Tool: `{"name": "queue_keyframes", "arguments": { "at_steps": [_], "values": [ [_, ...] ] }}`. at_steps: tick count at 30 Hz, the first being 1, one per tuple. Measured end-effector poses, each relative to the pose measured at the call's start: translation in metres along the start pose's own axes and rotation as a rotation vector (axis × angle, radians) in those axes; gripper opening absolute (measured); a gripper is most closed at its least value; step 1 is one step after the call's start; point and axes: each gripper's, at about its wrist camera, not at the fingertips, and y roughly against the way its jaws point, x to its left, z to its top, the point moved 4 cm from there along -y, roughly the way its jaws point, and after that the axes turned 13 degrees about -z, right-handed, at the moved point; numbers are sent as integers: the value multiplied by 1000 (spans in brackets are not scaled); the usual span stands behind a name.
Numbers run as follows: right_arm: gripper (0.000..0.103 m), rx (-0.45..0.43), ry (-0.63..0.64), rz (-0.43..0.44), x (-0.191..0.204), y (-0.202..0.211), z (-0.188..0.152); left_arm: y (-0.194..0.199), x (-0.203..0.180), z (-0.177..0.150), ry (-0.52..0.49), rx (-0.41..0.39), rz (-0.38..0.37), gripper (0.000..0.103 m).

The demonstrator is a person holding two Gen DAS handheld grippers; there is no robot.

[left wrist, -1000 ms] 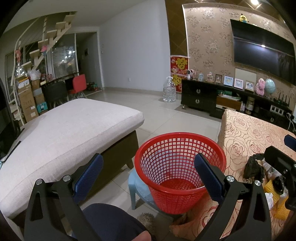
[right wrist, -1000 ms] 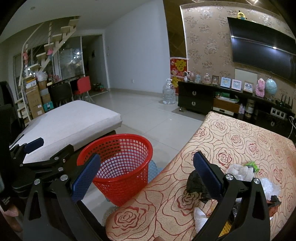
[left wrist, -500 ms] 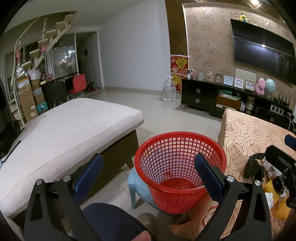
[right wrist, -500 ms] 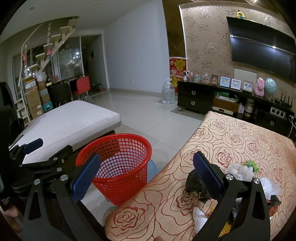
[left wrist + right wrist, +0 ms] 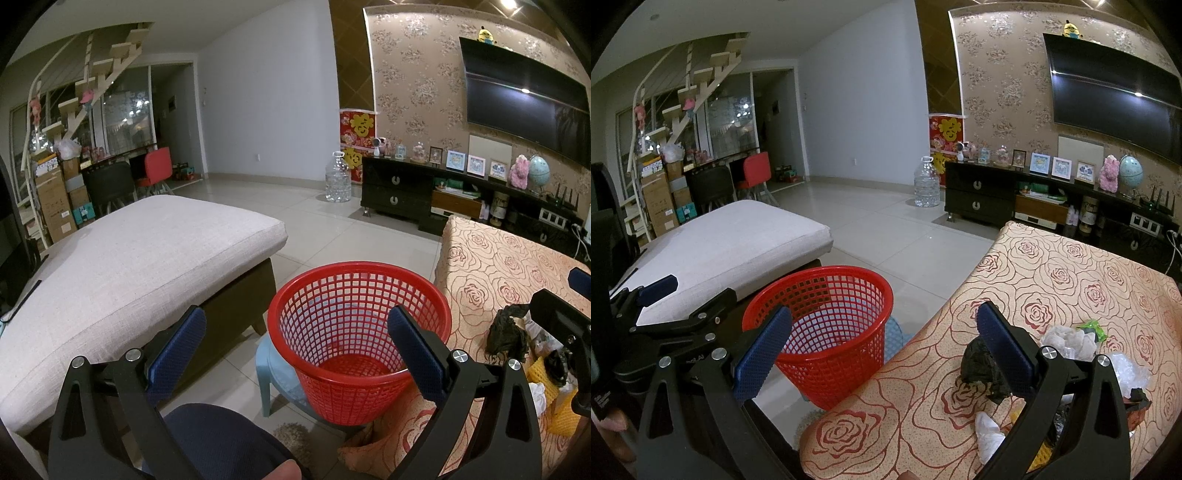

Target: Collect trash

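An empty red mesh basket (image 5: 358, 332) stands on a small blue stool (image 5: 275, 373) between a sofa and a table; it also shows in the right wrist view (image 5: 827, 332). My left gripper (image 5: 295, 354) is open and empty, hovering above and before the basket. My right gripper (image 5: 882, 350) is open and empty over the table's near left edge. A pile of trash lies on the rose-patterned tablecloth (image 5: 1071, 280): a crumpled black bag (image 5: 979, 363), white tissue (image 5: 1067, 341), a green wrapper (image 5: 1091, 328), clear plastic (image 5: 1130, 373). The black bag (image 5: 506, 332) and yellow foam net (image 5: 539, 373) show in the left wrist view.
A beige cushioned sofa (image 5: 122, 266) lies left of the basket. Tiled floor (image 5: 886, 229) stretches to a black TV cabinet (image 5: 982, 199) and a water jug (image 5: 926, 182). The person's knee (image 5: 221, 439) is below the left gripper.
Both grippers have barely moved; the views shift only slightly. Nothing was taken hold of or let go.
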Motion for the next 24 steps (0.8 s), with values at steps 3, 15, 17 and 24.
{"name": "queue_keyframes", "arguments": {
  "at_steps": [3,15,17,24],
  "values": [
    [97,-1,0,0,0,0,0,0,0,1,1,0,1,95],
    [97,0,0,-3,-1,0,-1,-3,-10,-7,-5,8,-8,95],
    [97,2,0,-6,-4,0,-1,-3,-11,-5,-9,12,-13,95],
    [97,4,-21,-52,-29,6,-1,-5,-15,-3,-23,25,-38,95]
  ]
}}
